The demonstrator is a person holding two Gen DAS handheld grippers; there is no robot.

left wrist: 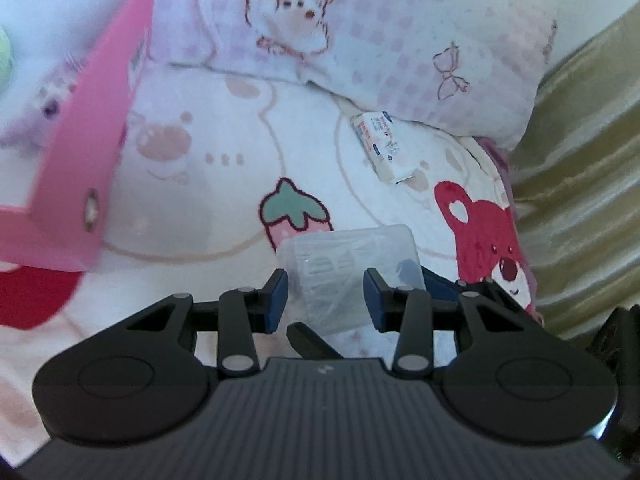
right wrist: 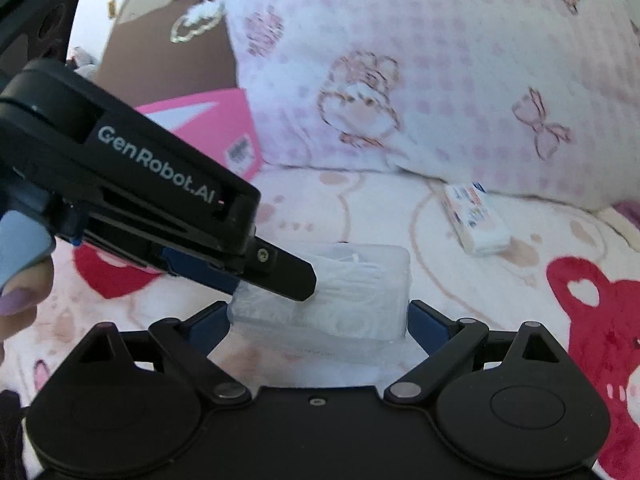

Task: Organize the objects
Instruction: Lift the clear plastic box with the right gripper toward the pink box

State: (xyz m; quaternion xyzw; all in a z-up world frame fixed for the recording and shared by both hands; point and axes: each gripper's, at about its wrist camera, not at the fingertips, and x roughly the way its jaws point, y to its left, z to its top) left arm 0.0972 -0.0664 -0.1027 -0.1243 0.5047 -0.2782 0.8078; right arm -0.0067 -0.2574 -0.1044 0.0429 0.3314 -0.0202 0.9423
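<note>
1. Left wrist view: the left gripper [left wrist: 325,300] has its blue pads set against the sides of a clear, frosted plastic box [left wrist: 352,268], gripping it above the white cartoon-print blanket [left wrist: 224,128]. A pink cardboard box [left wrist: 86,152] sits near the blanket's left edge; a small white printed packet [left wrist: 382,146] lies under the edge of the pink-checked pillow [left wrist: 400,40].

2. Right wrist view: the right gripper [right wrist: 320,320] clamps the same clear box [right wrist: 360,300] by its two ends, and the left gripper [right wrist: 276,280] bites its left corner. The packet [right wrist: 476,220] lies beside the pillow [right wrist: 440,80]; a thumb [right wrist: 20,292] shows at left.
</note>
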